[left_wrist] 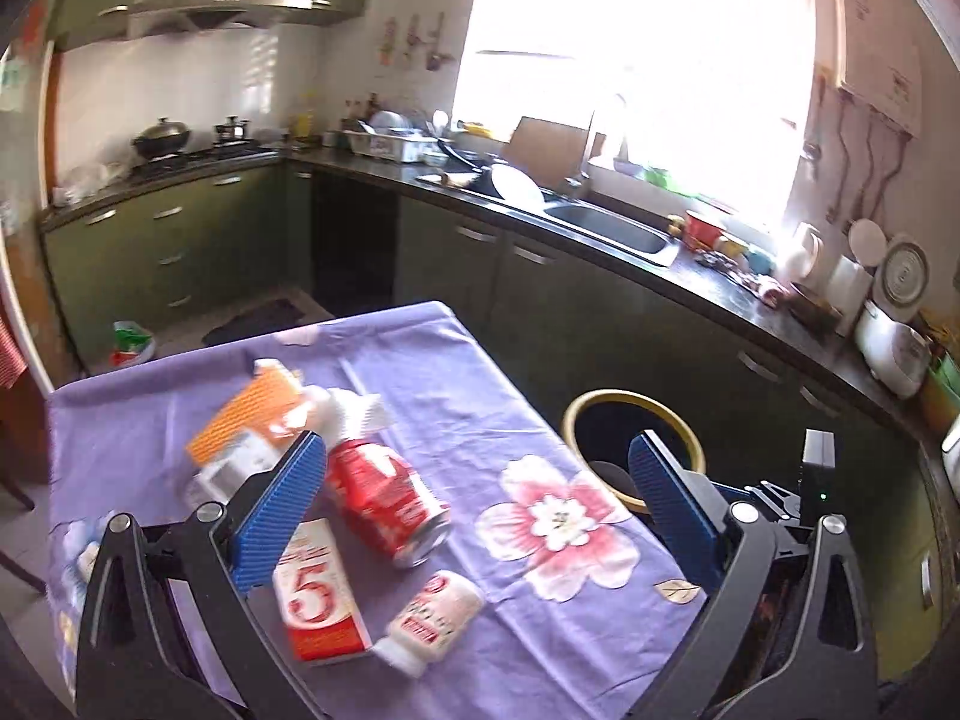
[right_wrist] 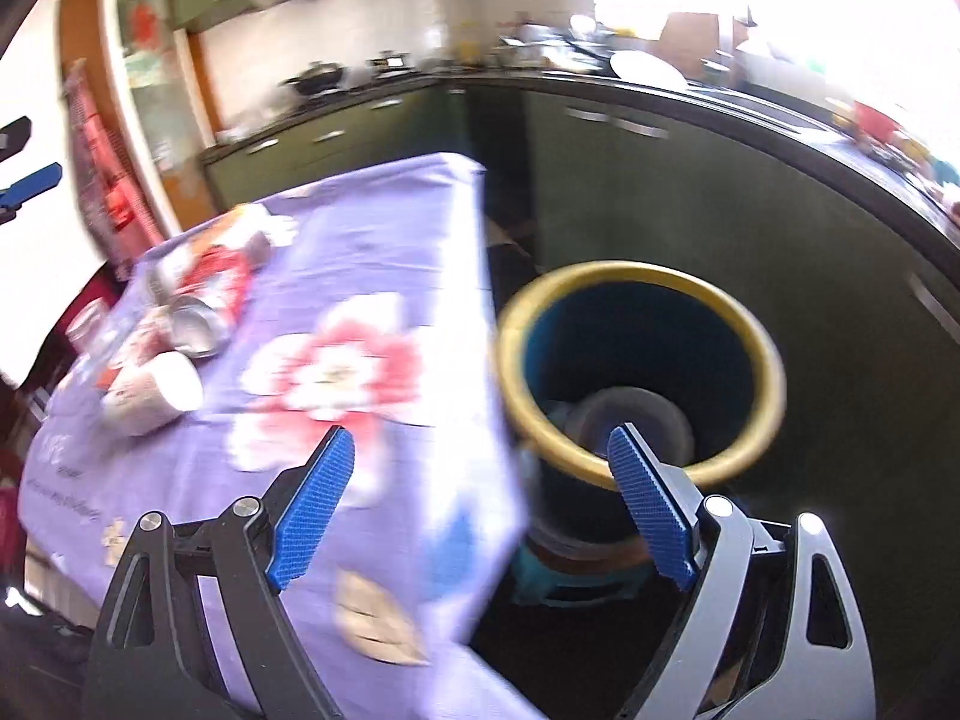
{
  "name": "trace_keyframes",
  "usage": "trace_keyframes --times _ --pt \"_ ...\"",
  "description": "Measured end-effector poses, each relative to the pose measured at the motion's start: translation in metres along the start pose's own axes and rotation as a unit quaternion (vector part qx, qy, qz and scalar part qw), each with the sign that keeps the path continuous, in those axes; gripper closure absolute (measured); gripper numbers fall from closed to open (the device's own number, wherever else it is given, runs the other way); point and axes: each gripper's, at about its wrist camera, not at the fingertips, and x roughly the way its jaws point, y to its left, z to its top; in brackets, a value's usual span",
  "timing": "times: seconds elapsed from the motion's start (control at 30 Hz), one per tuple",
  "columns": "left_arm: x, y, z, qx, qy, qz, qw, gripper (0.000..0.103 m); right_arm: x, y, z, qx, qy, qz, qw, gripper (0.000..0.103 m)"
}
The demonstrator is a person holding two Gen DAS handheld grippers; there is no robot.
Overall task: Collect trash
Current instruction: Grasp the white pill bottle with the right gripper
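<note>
My left tongs (left_wrist: 474, 486) gape empty over a red can (left_wrist: 384, 501) and a carton marked "5" (left_wrist: 315, 600); only my right tongs (right_wrist: 480, 492), also open, see into the bin (right_wrist: 639, 360).

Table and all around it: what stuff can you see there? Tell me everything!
soda can: one, red, lying on the table middle
carton: one, red and white with a big 5, near edge
small bottle: one, white, lying beside the carton
orange box: one, far side of the pile
tablecloth: one, purple with pink flowers
bin: one, dark with a yellow rim, on the floor beside the table
left gripper: blue pads, open, empty
right gripper: blue pads, open, empty
</note>
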Motion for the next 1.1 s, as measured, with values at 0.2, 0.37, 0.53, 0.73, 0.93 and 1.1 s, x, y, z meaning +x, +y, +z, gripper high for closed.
trace_keyframes --times 0.2,0.37,0.53,0.73,0.93,1.1 --pt "-0.052 0.078 -0.032 -0.056 -0.022 0.056 0.9966 0.007 0.025 0.106 0.007 -0.083 -0.007 0.115 0.99 0.008" --pt "-0.059 0.107 -0.058 -0.089 -0.007 0.066 0.9938 0.007 0.049 0.17 0.008 -0.129 0.003 0.141 0.982 0.005" --pt "-0.061 0.119 -0.074 -0.102 -0.005 0.069 0.9924 0.007 0.073 0.199 0.006 -0.145 0.031 0.129 0.98 0.005" --pt "-0.063 0.13 -0.084 -0.11 -0.003 0.064 0.9919 0.007 0.098 0.208 0.008 -0.165 0.051 0.103 0.98 0.005" --pt "-0.059 0.136 -0.09 -0.114 0.003 0.058 0.9918 0.007 0.114 0.211 0.013 -0.171 0.069 0.08 0.98 0.005" --pt "-0.055 0.137 -0.094 -0.115 0.008 0.055 0.9918 0.007 0.121 0.216 0.015 -0.183 0.077 0.077 0.977 0.005"
